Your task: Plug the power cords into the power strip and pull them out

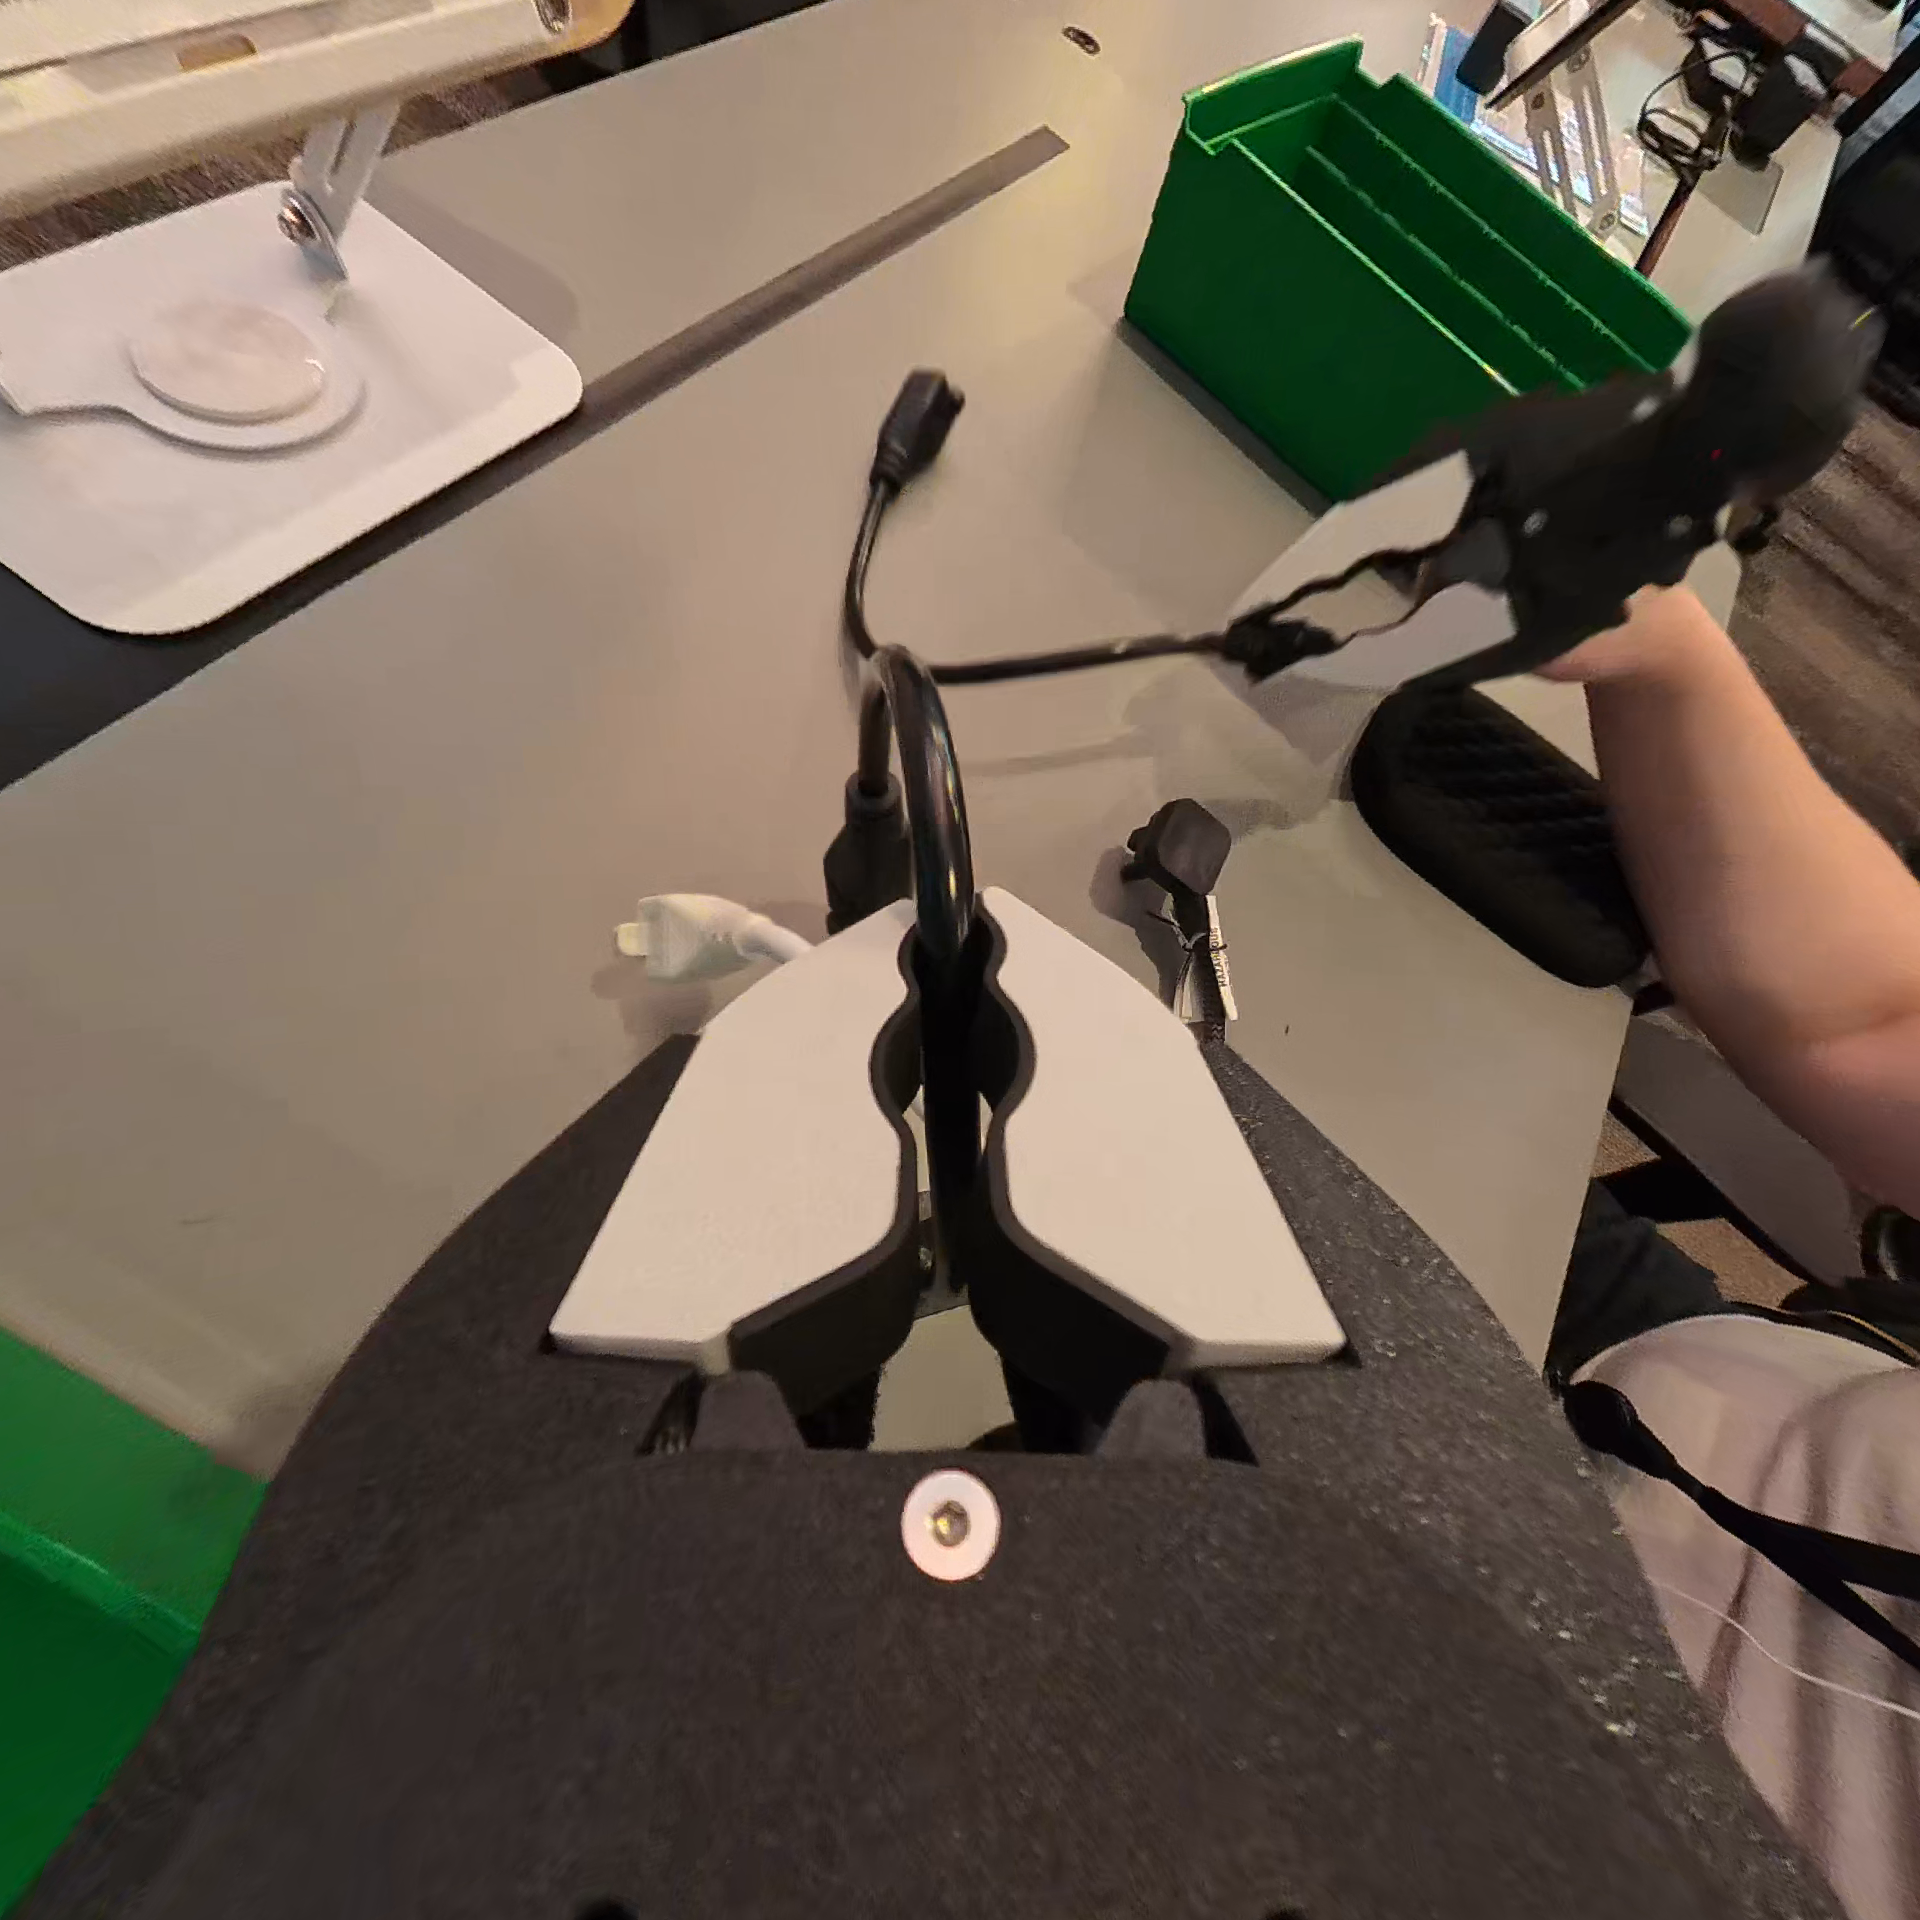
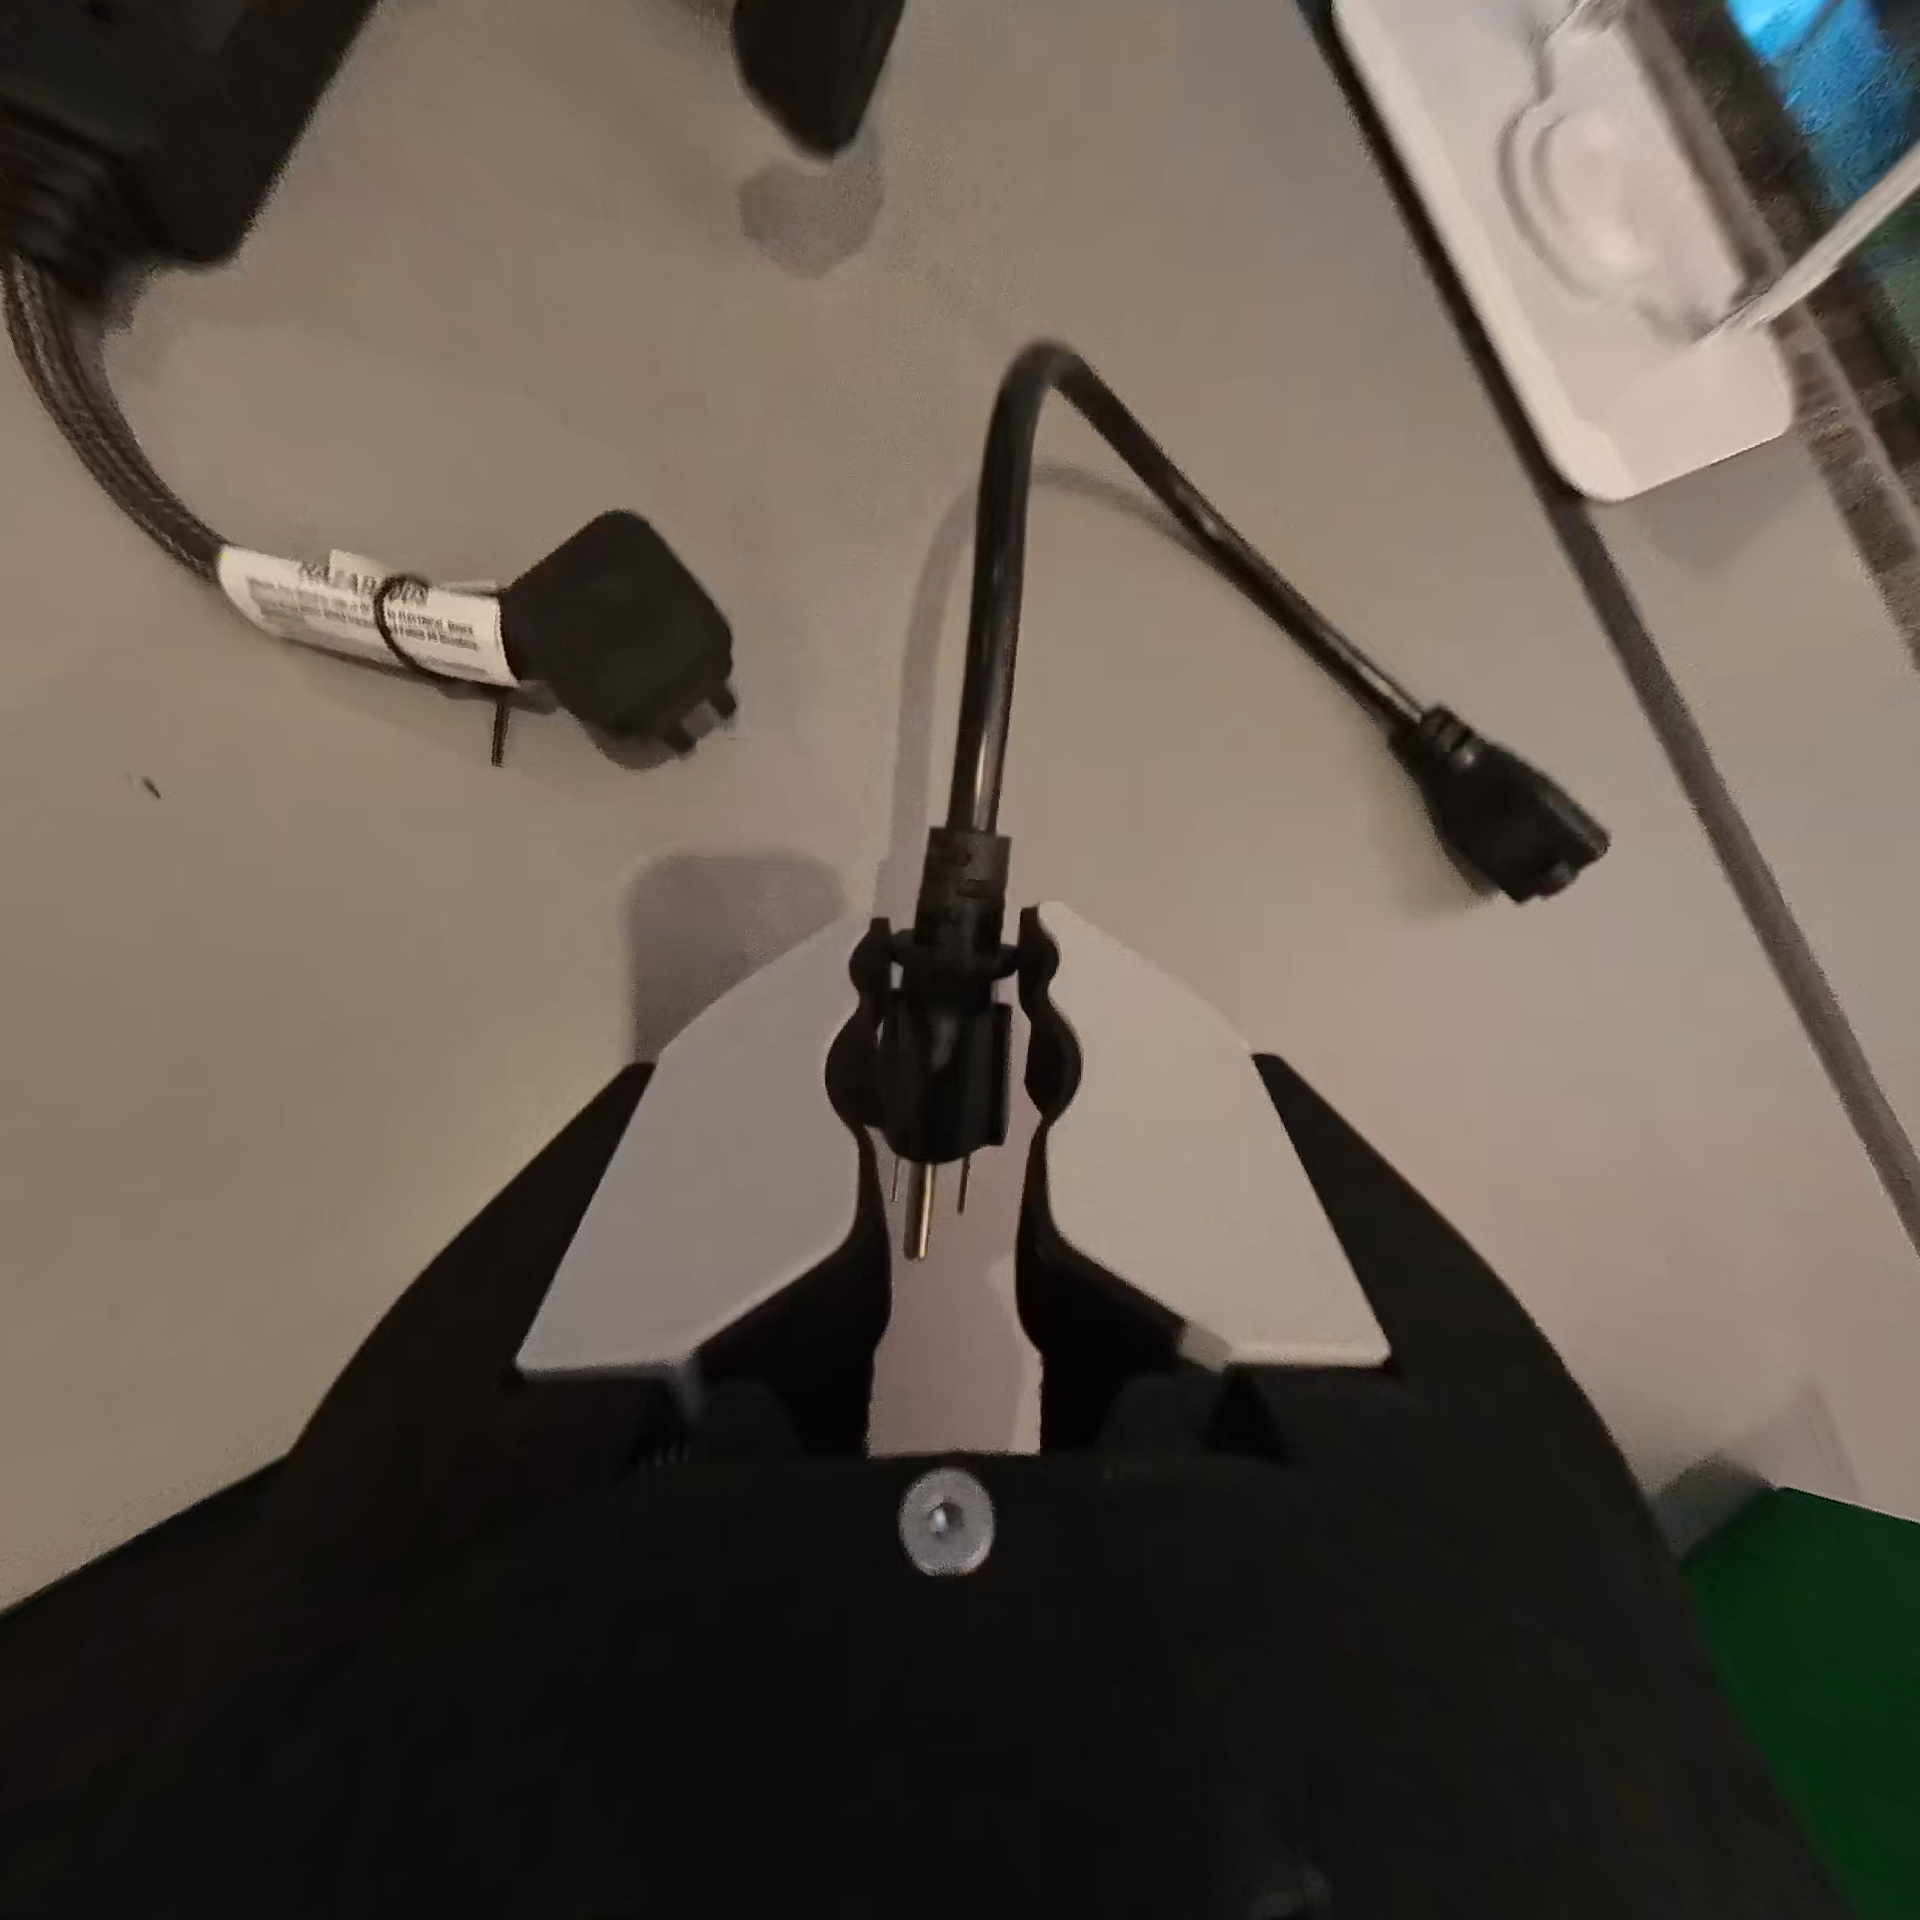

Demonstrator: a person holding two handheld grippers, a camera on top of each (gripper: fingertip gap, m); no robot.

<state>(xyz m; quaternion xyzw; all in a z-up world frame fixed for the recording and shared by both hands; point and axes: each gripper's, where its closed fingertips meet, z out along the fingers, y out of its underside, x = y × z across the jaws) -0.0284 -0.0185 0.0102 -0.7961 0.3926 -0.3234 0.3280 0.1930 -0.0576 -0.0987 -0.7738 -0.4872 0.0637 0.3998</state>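
Observation:
My left gripper (image 1: pixel 951 925) is shut on a thick black cord (image 1: pixel 935 769) that loops up and down to a black plug (image 1: pixel 862 831) just ahead of the fingers. My right gripper (image 2: pixel 956 935) is shut on a black three-prong plug (image 2: pixel 945 1049), prongs pointing back at the camera. It also shows in the left wrist view (image 1: pixel 1268 639), held above the table. Its short cord (image 2: pixel 997 582) arcs over to a black socket end (image 2: pixel 1496 821) lying on the grey table (image 2: pixel 312 1039). A dark block (image 2: pixel 104 104) at top left takes a braided cable (image 2: pixel 114 457).
A flat black plug with a white label (image 2: pixel 623 623) and a white plug (image 1: pixel 675 935) lie on the table. A green bin (image 1: pixel 1403 281) stands far right, a white stand (image 1: pixel 239 416) far left. A chair armrest (image 1: pixel 1496 821) and a person's arm (image 1: pixel 1714 883) are at right. My right fingertips sit around 25 centimetres from my left ones. My left gripper's tips are some 15 centimetres from the dark block (image 2: pixel 104 104).

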